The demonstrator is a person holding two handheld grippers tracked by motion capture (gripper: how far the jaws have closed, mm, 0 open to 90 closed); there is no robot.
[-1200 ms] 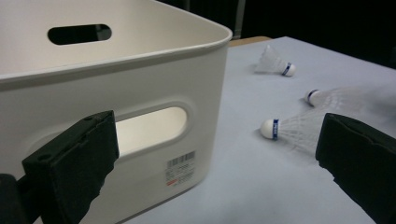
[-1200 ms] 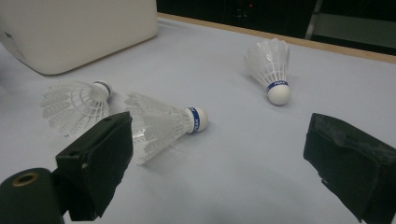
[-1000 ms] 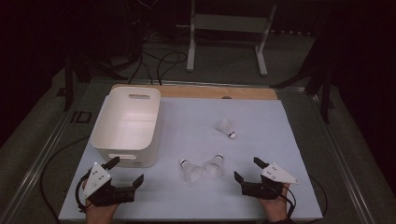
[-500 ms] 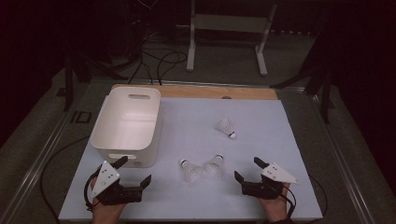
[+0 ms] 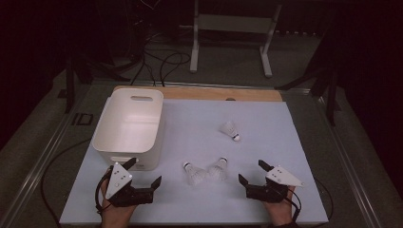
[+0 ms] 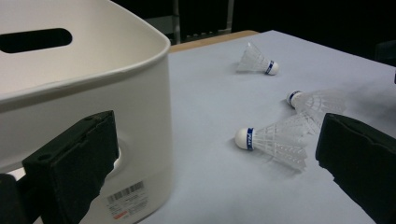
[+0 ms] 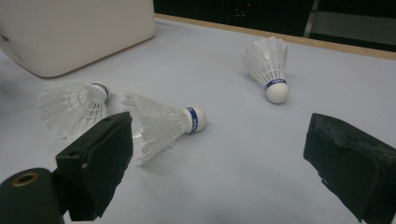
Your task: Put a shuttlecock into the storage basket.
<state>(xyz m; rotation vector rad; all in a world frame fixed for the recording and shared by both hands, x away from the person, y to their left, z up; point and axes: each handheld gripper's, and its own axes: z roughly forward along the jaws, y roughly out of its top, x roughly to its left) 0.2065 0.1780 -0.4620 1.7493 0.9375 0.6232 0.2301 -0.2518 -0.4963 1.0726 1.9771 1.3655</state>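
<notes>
- Jaws of the right gripper [image 5: 254, 175] stand spread wide and hold nothing; in the right gripper view the two black pads frame the nearer pair of white feathered shuttlecocks with blue bands round their cork heads.
- Nearest to it lies the right-hand shuttlecock of the pair [image 7: 161, 124], on its side on the pale blue table mat [image 5: 266, 123], cork pointing away from the left-hand one [image 7: 72, 106]; their feather skirts look to be touching or overlapping, though the dim high view does not settle it.
- Left gripper [image 5: 144, 172] is likewise spread and empty, low over the mat just beside the front wall of the white plastic bin [image 5: 129, 122], with the left-hand shuttlecock [image 6: 271, 140] between its pads in the left gripper view.
- Third shuttlecock [image 5: 230, 129] lies alone farther back, well apart from the pair and from both grippers.
- Judging by the layout, the work is to put the shuttlecocks into the bin, and the step in hand is the first pick.
- To do it well, I would close on the cork head or the banded neck, not the skirt, since feathers crush and slip.
- Lift the chosen one straight up so its skirt does not drag its neighbour along.
- The left gripper has the shorter carry to the bin.
</notes>
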